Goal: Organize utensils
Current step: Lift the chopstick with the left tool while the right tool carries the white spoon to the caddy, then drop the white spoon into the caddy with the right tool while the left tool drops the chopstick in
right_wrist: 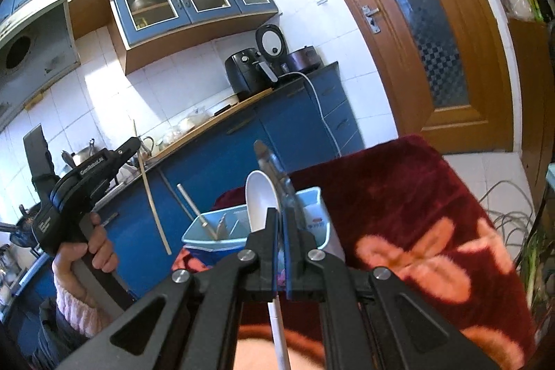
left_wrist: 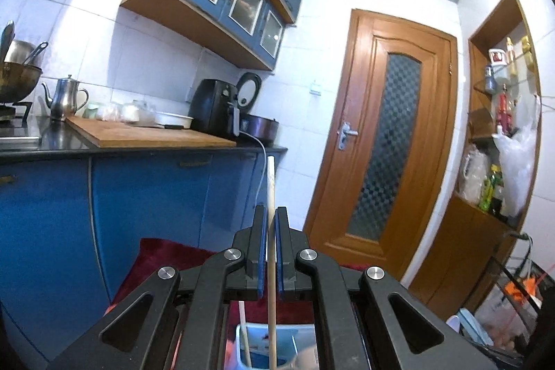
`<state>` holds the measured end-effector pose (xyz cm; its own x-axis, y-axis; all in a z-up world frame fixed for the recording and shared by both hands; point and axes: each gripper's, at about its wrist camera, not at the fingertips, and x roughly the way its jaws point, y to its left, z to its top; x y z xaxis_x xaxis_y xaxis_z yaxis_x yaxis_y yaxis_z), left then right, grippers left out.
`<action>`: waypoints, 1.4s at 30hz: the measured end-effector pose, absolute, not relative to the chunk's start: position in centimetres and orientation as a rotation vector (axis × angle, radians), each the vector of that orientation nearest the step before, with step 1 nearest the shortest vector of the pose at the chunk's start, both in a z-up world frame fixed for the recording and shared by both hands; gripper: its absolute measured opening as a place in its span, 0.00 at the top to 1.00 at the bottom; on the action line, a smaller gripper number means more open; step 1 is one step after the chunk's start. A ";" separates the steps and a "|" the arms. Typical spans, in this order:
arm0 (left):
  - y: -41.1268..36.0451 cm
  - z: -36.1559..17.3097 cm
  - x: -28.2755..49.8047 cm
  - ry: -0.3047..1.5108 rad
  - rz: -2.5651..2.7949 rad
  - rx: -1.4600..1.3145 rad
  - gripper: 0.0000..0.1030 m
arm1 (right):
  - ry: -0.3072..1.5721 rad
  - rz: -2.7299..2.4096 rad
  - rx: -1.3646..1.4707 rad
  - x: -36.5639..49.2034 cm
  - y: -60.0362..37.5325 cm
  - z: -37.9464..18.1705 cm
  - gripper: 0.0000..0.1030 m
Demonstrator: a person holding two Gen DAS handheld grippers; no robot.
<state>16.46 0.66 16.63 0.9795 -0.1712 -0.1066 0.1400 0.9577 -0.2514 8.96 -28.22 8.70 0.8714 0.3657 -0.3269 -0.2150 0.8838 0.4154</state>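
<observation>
The left gripper (left_wrist: 271, 214) is clamping a chopstick (left_wrist: 271, 193) upright. The right gripper (right_wrist: 280, 219) is pinching a white spoon (right_wrist: 260, 200) above the blue organizer (right_wrist: 222, 240) on the red cloth (right_wrist: 399, 196).

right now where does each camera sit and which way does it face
Left wrist: on the left gripper, tilted up at counter and door; fingers pinch a chopstick.
Right wrist: on the right gripper, facing the blue bin; grips a white spoon; left hand shows.
Shared: chopstick, bin, door, air fryer.

Bright, bluish daylight on white tiles; strong fisheye curvature, dark vignette corners; near foreground motion-blurred, soft.
</observation>
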 end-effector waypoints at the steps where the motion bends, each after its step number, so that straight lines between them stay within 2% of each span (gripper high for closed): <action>1: 0.7 16.6 16.7 0.121 -0.154 -0.251 0.96 | 0.408 0.308 0.372 9.2 -28.2 8.8 0.96; 16: 0.2 13.6 19.6 0.046 -0.085 -0.223 0.96 | 0.241 0.294 0.385 14.4 -27.7 10.9 0.96; 29: -0.7 10.3 21.4 0.076 -0.075 -0.233 0.96 | 0.131 0.223 0.191 17.0 -24.4 9.1 0.96; 39: -1.6 9.7 21.3 0.091 -0.088 -0.203 0.96 | 0.183 0.232 0.181 17.5 -24.6 7.8 0.95; 41: -1.5 9.7 21.5 0.107 -0.096 -0.210 0.94 | 0.195 0.235 0.202 17.6 -24.9 7.7 0.91; 42: -1.4 9.7 21.6 0.115 -0.098 -0.215 0.91 | 0.199 0.239 0.211 17.6 -25.0 7.7 0.89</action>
<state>21.61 -1.42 9.67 0.9887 -0.1090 -0.1033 0.0845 0.9723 -0.2181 17.57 -25.02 7.75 0.9522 0.2539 -0.1697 -0.2124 0.9499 0.2294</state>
